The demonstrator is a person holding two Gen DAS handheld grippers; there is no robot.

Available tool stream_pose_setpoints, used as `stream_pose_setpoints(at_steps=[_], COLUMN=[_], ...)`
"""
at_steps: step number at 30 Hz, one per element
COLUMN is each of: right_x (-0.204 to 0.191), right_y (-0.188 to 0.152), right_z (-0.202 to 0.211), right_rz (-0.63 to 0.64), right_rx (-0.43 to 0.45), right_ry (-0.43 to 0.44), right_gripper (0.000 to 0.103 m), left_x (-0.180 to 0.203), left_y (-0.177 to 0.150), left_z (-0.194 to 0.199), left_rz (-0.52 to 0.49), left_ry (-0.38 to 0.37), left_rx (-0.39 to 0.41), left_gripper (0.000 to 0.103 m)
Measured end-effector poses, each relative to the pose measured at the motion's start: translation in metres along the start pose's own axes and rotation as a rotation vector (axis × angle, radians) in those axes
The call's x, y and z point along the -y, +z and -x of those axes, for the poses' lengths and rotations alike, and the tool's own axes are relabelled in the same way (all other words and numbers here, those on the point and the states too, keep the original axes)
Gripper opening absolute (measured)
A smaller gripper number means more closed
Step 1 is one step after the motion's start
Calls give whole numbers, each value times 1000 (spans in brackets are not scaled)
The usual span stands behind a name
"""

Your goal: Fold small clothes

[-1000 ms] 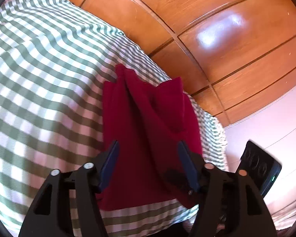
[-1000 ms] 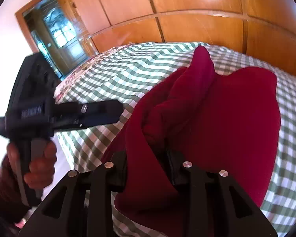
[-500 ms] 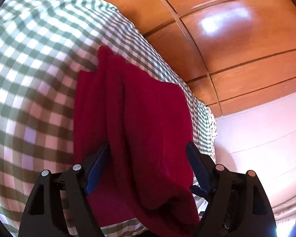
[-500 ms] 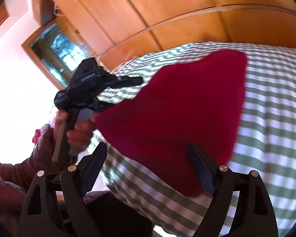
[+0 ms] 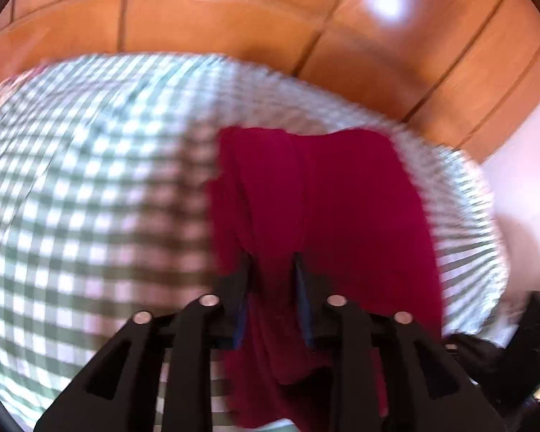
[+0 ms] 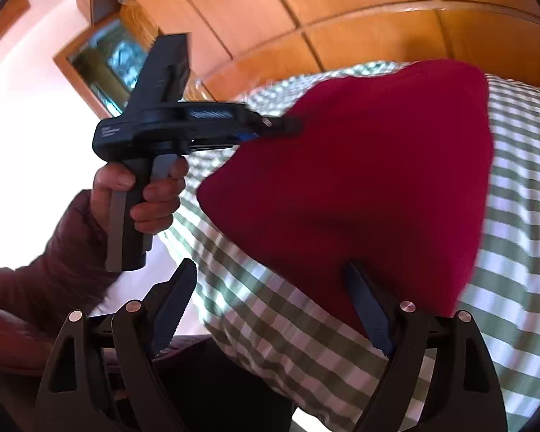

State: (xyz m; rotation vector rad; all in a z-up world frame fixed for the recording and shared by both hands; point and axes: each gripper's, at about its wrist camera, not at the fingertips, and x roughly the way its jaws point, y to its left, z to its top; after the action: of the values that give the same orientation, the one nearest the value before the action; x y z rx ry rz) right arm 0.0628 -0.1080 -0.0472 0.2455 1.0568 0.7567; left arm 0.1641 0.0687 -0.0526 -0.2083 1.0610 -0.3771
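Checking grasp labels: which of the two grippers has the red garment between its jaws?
The left gripper: its jaws are closing on a fold of the red garment. The right gripper stands wide open, nothing between its jaws.

Your left wrist view is smeared by motion blur; glare spots shine on the wooden panels (image 5: 234, 10). The right view's upper left is blown out white.
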Motion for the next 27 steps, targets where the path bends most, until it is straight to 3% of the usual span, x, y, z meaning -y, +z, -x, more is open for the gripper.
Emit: stream_pose_setpoints(at_steps=[3,7,9,11,15,19,21,23,27], right_x=[-13,-23,-20,-14,4,35,43,46,35], right_y=[-4,-9,-11,-8,-3,6,10,13,12], right_z=[-22,-26,-21,-9,33,63,59,49,25], right_rz=[61,131,119,98,33,-60,-90,-98,-21], right_rx=[-21,-16,-11,-22,25,130,132,128,107], right_ry=[-89,-124,-88,-30,4,-141,-182,-203,-319], right_gripper=[84,89,89,89,89,82,66,61,61], left_x=[-14,-4,12,29,49,57,61,64,58], left_y=[-11,-15,-16,-17,-16,-26,-32,-36,-40], left_z=[2,41,56,63,40,25,23,25,19], left_rz=[72,99,60,9,-46,-52,-66,-89,-96], left_ry=[55,64,19,25,82,135,159,195,240], left_rx=[27,150,197,234,220,219,228,245,248], left_gripper=[62,54,49,49,38,38,38,38,37])
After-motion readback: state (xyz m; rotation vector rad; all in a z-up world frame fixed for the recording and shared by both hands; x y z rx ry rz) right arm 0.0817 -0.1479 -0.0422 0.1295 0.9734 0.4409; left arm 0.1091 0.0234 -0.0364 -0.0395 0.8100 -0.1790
